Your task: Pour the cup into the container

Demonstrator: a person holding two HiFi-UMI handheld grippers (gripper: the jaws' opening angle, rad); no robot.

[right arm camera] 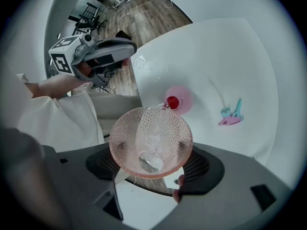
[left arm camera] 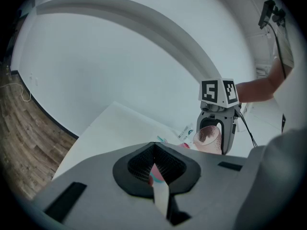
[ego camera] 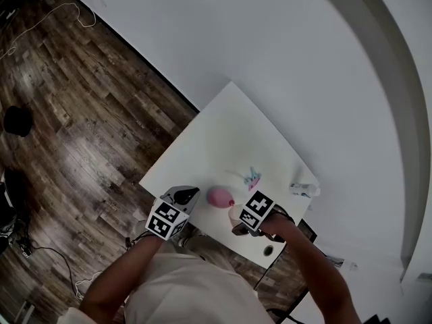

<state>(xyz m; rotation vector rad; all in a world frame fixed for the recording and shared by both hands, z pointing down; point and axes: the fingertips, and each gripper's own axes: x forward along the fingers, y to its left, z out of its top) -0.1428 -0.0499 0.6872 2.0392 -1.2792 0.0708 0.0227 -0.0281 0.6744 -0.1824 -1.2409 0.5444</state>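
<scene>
Pink: 1 dimpled cup (right arm camera: 151, 140), 1 round container (right arm camera: 178, 100).

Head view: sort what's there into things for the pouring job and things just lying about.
For the job: cup held in the right tool; pink container.
Lying about: pink and teal clips; small white tube.

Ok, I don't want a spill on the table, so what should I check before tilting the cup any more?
1. Right claw grips the pink dimpled translucent cup: ok.
2. Cup lip lines up with the red mouth of the round pink container: ok.
3. Container steadied: not ok; the left claw is shut and apart from it.
4. Contents left in the cup: cannot tell.
5. Teal-and-pink small object lies away from the pour: ok.
</scene>
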